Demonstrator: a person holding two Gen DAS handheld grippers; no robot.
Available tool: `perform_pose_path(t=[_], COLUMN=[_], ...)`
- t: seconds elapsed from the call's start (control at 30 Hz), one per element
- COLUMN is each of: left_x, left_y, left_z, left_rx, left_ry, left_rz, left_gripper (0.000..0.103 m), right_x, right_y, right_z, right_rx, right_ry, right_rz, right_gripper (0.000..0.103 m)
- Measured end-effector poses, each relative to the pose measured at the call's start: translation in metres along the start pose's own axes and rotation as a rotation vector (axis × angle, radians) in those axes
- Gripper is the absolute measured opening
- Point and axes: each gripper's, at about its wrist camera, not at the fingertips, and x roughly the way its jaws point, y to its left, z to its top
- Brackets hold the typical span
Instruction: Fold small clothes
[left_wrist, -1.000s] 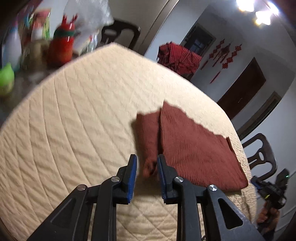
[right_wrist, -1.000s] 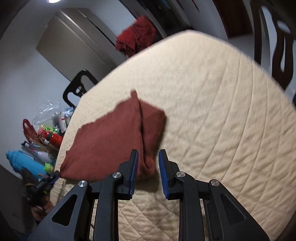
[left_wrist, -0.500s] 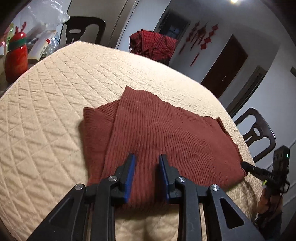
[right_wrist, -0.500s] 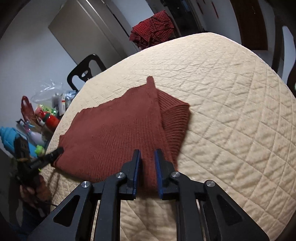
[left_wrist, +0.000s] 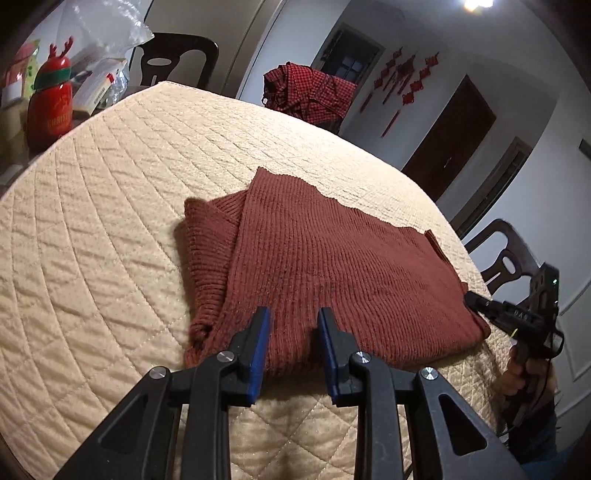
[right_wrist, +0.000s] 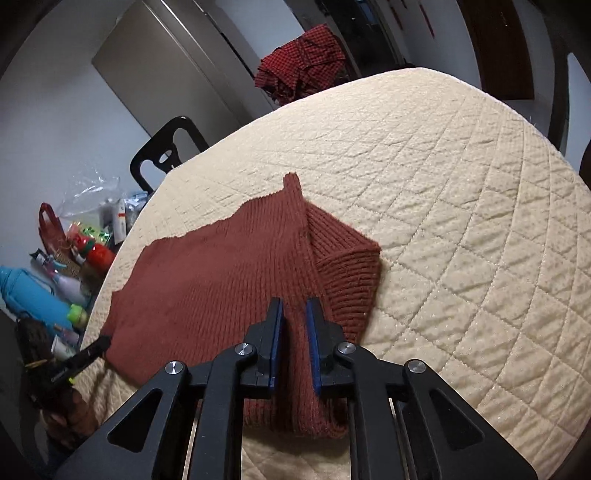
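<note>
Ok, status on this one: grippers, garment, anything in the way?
Left gripper open over the rust knit sweater's near edge. Right gripper jaws narrowed on a ridge of knit. Sweater lies part-folded on the quilted table. Nothing in the way.

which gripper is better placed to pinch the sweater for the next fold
Right, probably: the right gripper has jaws nearly closed with the sweater between them; the left gripper is wide open.

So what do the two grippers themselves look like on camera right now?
Both are the same build: matte black plastic linkage arms with triangular cut-outs and silver pivot screws, ending in flat blue finger pads. That goes for the left gripper and the right gripper. Seen from across the table, the right gripper has a small green light and a dark cable.
</note>
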Motion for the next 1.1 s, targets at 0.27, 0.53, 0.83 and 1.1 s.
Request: perform_pose_path(t=[0.27, 0.53, 0.83, 1.1], left_x=[0.026, 0.028, 0.039, 0.042], left_y=[-0.015, 0.001, -0.012, -0.019], left_z=[0.045, 0.033, 0.055, 0.05], left_rx=[0.068, 0.035, 0.068, 0.103], left_ry=[-0.054, -0.025, -0.052, -0.023], left_rz=[0.045, 0.057, 0.112, 0.176], left_gripper=[0.029, 0.029, 0.029, 0.029], right_x=[0.017, 0.001, 0.026, 0.014], right_y=[0.002, -0.012, 0.007, 0.015], right_z=[0.015, 0.019, 0.022, 0.019], right_rx=[-0.015, 0.055, -0.016, -0.072], right_ry=[0.002, -0.034, 0.015, 0.005], right_rz=[-0.041, -0.038, -0.019, -0.022], right_gripper=[0.013, 0.013, 0.014, 0.014])
